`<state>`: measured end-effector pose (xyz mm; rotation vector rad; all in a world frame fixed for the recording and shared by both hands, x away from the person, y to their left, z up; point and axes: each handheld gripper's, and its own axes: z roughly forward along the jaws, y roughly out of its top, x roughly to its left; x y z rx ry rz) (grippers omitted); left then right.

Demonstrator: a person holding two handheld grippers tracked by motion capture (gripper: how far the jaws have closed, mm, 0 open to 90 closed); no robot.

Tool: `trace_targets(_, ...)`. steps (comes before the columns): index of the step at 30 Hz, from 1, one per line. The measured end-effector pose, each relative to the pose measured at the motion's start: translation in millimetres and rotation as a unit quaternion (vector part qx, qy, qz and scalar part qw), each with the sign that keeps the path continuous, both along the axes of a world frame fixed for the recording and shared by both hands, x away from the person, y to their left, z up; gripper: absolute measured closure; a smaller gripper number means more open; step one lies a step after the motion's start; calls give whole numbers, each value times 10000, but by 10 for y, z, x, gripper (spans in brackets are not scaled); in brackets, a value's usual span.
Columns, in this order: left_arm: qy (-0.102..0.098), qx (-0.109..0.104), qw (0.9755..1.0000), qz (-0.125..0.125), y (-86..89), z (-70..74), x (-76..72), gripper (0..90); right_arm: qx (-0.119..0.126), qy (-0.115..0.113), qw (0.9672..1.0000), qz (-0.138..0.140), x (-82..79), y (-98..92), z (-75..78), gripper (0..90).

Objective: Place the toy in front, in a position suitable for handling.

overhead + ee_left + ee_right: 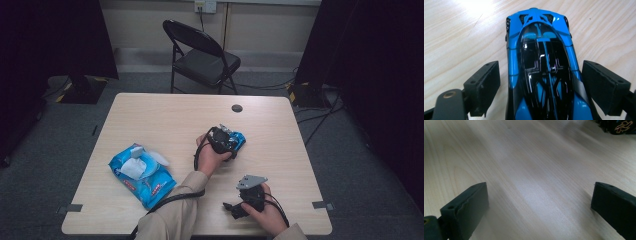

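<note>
The jaws of the left gripper (pixel 541 87) are seen spread on either side of one blue and black toy car (pixel 541 67), a narrow gap left on each flank, so nothing is clamped. The car's far end is shown pointing away beyond the jaw tips on the wooden table (pixel 461 30). The right gripper (pixel 539 205) is seen with jaws wide apart over bare wood, nothing between them. From the high view, matters hidden from the gripper cameras are given: one opened blue wipes packet (pixel 141 174) well off to the left gripper's (pixel 223 140) side, and one folding chair (pixel 202 55) beyond the table. Two grippers are counted, the right gripper (pixel 244 200) nearest the person.
</note>
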<state>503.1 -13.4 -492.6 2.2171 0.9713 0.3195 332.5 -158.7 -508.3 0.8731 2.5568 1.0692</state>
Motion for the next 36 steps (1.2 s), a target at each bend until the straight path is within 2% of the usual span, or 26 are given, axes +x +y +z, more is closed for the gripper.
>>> trace_targets(2, -34, -58, 10000, 8, -13, -12, 16, 164, 2, 0, 10000, 1, 0, 0, 0, 7)
trace_targets(4, -58, -26, 10000, 40, -23, -20, 26, 163, 4, 2, 10000, 3, 0, 0, 0, 7)
trace_targets(8, -20, -79, 9999, 98, -31, -46, 33, 164, 3, 1, 10000, 11, 0, -2, 0, 7)
trace_targets(11, 4, -143, 9999, 30, -35, -54, 29, 236, 2, 1, 10000, 11, 0, -2, 0, 7)
trace_targets(15, -2, -192, 9998, 104, -38, -55, 29, 245, 3, 2, 10000, 13, 0, -2, 0, 7)
trace_targets(20, -85, -188, 9997, 121, -49, -33, 16, 263, 2, 4, 10000, 11, 0, -2, 0, 7)
trace_targets(36, -59, -120, 9998, 166, -45, -24, -7, 277, 2, 3, 10000, 11, 0, -2, 0, 7)
